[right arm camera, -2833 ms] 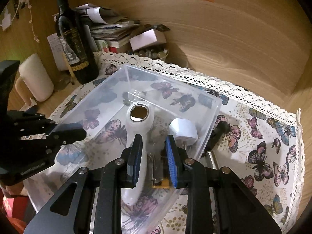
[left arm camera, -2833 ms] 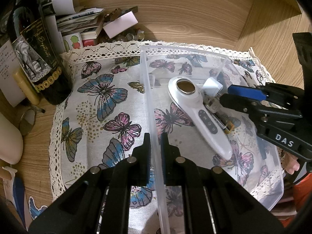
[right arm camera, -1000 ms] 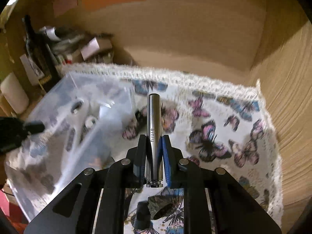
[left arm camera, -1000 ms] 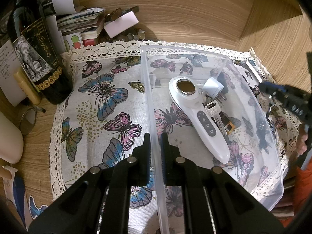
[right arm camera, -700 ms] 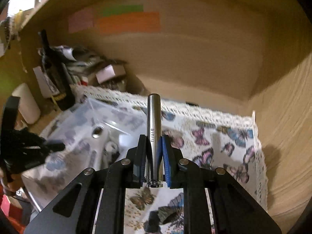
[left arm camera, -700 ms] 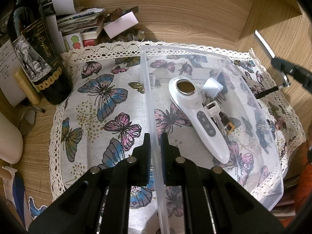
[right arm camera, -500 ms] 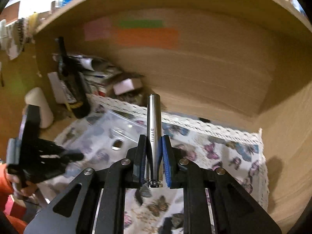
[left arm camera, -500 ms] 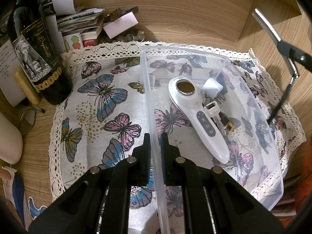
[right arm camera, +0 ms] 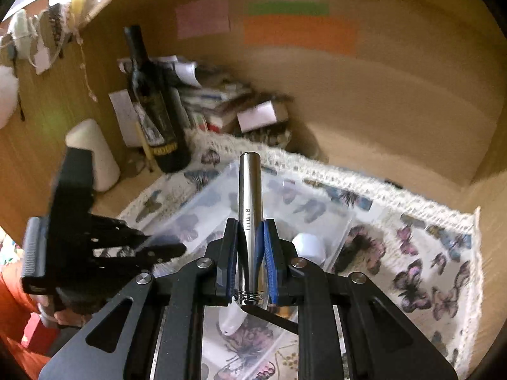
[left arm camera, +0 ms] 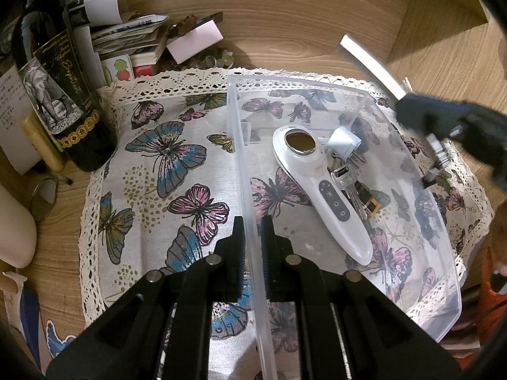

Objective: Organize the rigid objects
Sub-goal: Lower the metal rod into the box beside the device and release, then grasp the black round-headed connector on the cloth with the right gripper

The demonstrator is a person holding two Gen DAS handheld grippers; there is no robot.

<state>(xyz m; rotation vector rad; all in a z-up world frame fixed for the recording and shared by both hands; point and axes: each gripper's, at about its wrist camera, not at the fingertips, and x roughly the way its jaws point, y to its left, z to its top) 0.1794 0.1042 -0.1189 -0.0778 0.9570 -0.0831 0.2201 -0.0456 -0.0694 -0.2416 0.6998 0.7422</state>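
Left gripper (left arm camera: 252,237) clamped on bin (left arm camera: 445,313) wall; right gripper (right arm camera: 250,253) pinches tube (right arm camera: 249,202) above bin, over wand (left arm camera: 320,186) and keys (left arm camera: 343,174); risk: 2 smooth pads, tube slips, or drop knocks contents.

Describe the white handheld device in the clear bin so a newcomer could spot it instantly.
Start at the butterfly-print cloth and the clear plastic bin on it. Inside lies the long white handheld device, running diagonally beside a bunch of keys and a small white plug adapter. Only it has a shiny bronze oval disc at its wide end and a dark button strip.
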